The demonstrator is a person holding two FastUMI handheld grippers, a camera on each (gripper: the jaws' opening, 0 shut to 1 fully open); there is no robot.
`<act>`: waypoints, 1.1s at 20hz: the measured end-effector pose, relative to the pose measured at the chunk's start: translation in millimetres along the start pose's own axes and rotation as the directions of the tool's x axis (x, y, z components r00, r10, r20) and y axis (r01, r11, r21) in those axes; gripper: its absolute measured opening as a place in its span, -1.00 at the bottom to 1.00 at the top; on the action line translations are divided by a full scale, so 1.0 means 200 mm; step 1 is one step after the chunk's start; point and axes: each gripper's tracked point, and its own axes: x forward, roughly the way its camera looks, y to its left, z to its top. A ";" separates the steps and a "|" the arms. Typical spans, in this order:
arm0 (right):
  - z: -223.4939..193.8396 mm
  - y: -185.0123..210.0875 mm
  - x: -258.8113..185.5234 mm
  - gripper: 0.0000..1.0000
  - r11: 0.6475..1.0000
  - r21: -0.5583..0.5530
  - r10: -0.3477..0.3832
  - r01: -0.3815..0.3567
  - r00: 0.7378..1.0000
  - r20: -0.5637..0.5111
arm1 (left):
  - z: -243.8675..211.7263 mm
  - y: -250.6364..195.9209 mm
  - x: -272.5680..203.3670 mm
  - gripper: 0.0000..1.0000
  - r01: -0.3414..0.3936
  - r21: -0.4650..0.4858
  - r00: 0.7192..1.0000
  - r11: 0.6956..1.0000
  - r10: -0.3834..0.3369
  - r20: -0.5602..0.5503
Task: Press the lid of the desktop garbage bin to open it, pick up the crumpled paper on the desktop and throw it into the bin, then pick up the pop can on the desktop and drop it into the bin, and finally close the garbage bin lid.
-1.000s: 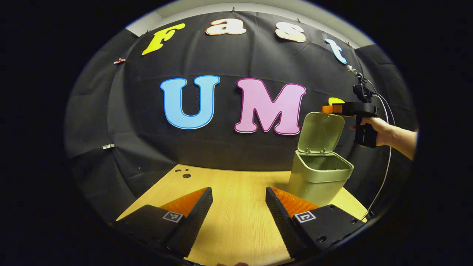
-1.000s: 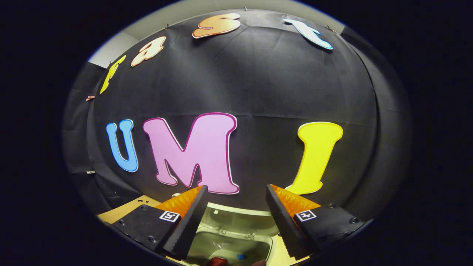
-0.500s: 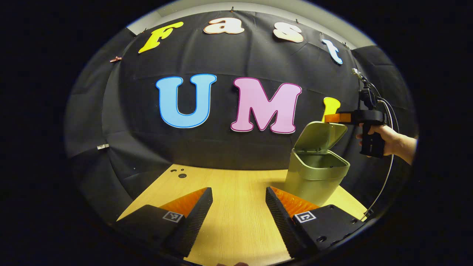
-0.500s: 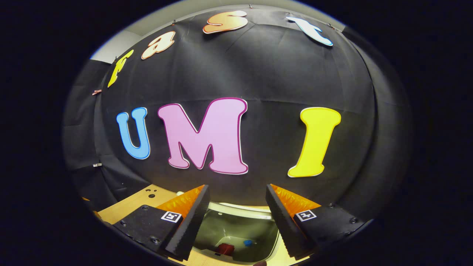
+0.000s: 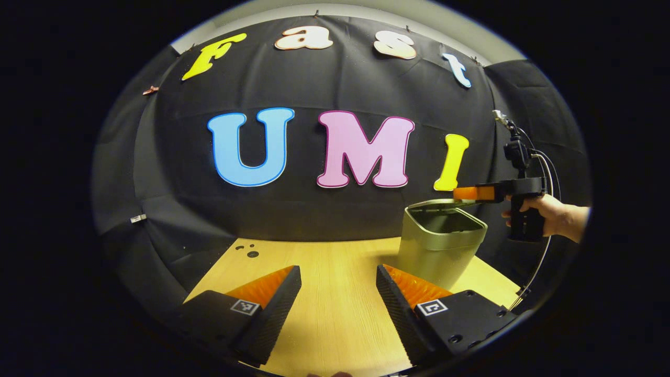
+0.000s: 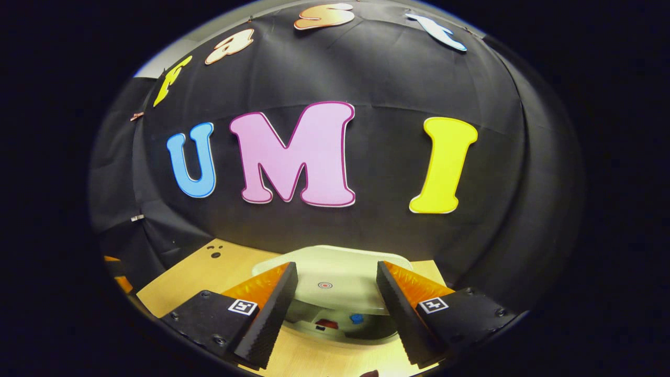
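- Holding the left gripper [image 5: 337,272] low at 6 o'clock in the left gripper view, jaws spread wide and pinching nothing, bare table [image 5: 335,314] underneath.
- Standing at 4 o'clock in that view: the bin [image 5: 437,256], near the table's far right edge, lid [image 5: 437,202] lying almost flat over the mouth with a thin gap showing.
- Resting the right gripper [image 6: 337,269] over the lid at 6 o'clock in the right gripper view, jaws spread to either side, gripping nothing; from the left gripper view seeming to touch the lid's near edge, with a hand [image 5: 549,217] behind it at 3 o'clock.
- Peeking through the gap under the lid: red and blue bits [image 6: 327,323], probably the can (too dim to tell can from paper).
- Judging the bin as light, stiff plastic, smooth and a bit slippery, likely to skid or tip under a sideways shove.
- Judging the lid as a thin hinged flap: no pinching needed, only pressing straight down with the finger undersides, close to the middle and away from the hinge.
- Marking that middle: a small red ring [image 6: 325,285] on the lid, sitting between the jaws.
- Looking for brands or wording on bin and lid: nothing readable; only small square coded tags [image 6: 239,306] on the grippers.
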 end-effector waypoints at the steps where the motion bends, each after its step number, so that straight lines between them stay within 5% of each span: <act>1: -0.04 0.01 -0.01 0.92 1.000 0.001 -0.003 0.003 1.000 -0.011 | 0.01 0.00 0.00 0.87 0.009 0.004 1.000 1.000 -0.009 0.002; 12: -0.27 0.09 0.01 0.91 0.999 0.009 -0.051 0.052 0.997 -0.065 | 0.05 0.01 0.01 0.87 0.082 0.060 0.996 0.995 -0.084 0.019; 22: -0.34 0.10 -0.01 0.96 0.998 0.014 -0.055 0.056 0.996 -0.071 | 0.04 0.05 0.01 0.87 0.079 0.032 0.996 0.996 -0.080 0.028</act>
